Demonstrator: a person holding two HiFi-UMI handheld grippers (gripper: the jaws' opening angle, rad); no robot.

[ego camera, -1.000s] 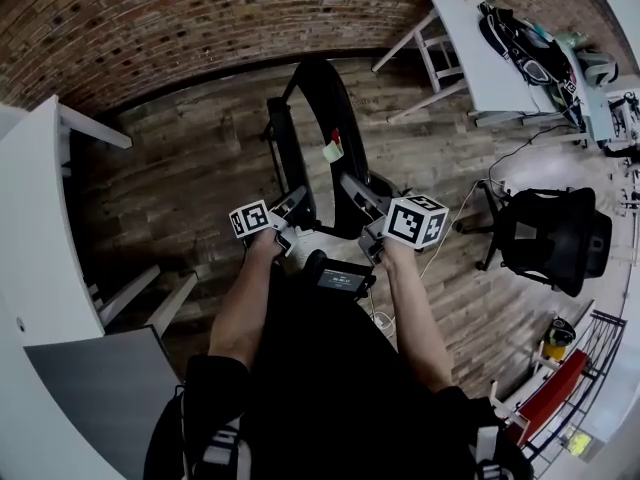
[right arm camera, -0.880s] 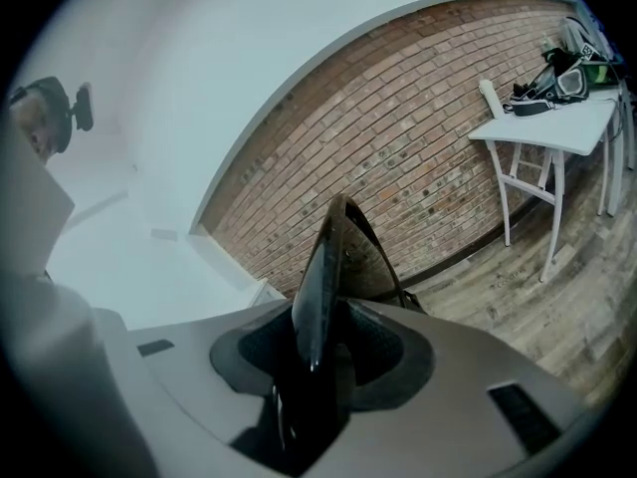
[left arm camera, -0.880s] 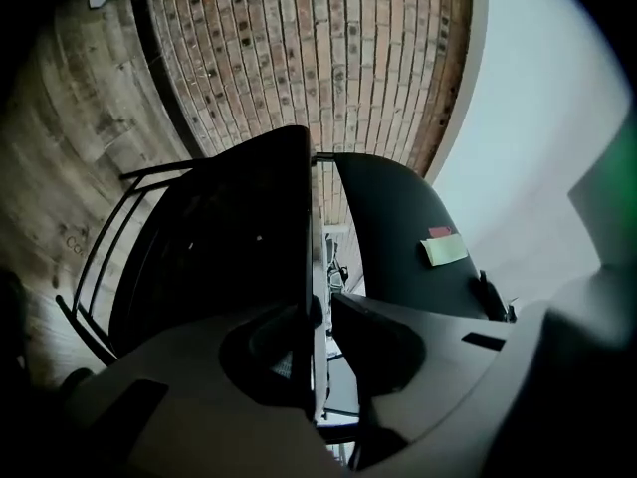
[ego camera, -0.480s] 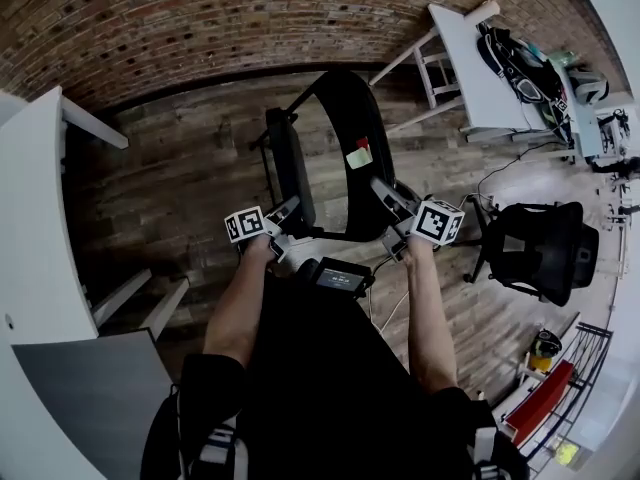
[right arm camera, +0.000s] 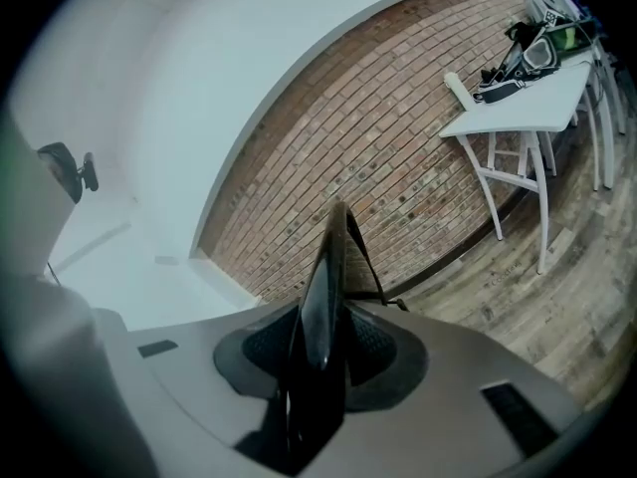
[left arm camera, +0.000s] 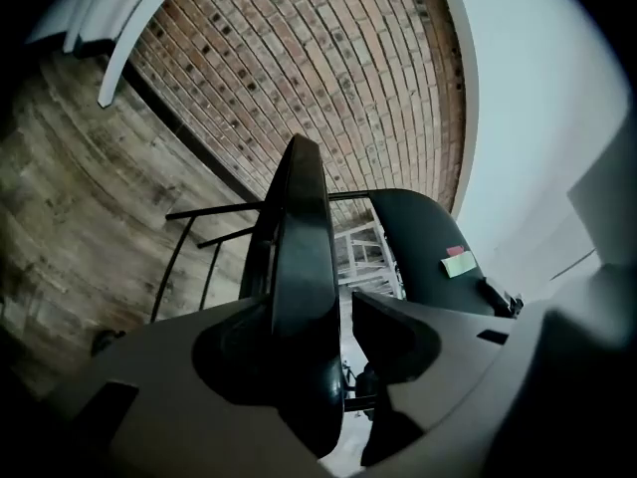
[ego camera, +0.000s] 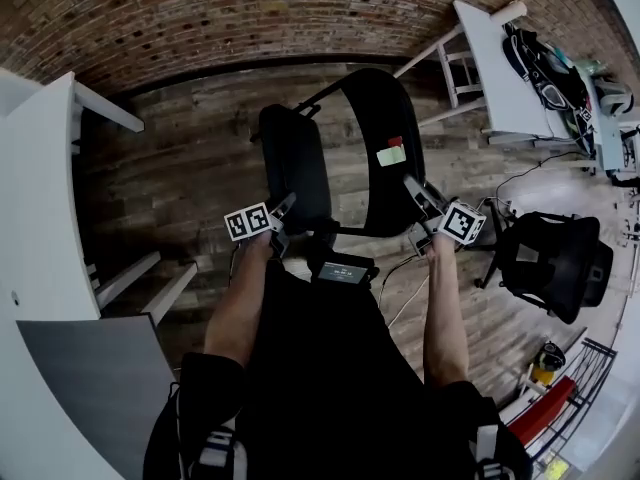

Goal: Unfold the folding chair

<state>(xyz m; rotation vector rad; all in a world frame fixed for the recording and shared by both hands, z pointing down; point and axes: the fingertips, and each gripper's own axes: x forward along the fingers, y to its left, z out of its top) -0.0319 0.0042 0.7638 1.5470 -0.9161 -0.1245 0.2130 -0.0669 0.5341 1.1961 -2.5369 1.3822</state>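
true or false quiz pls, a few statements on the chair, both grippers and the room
1. The right gripper is clamped on a black panel of the folding chair. True.
2. The left gripper is clamped tight on the chair. False: its jaws have just been opening. A chair panel sits between them, with a gap at one pad.
3. A green note is stuck on the chair. True.
4. The wall beyond the chair is white tile. False: it is a brick wall.
5. The office chair stands on the person's left. False: it is on the right.
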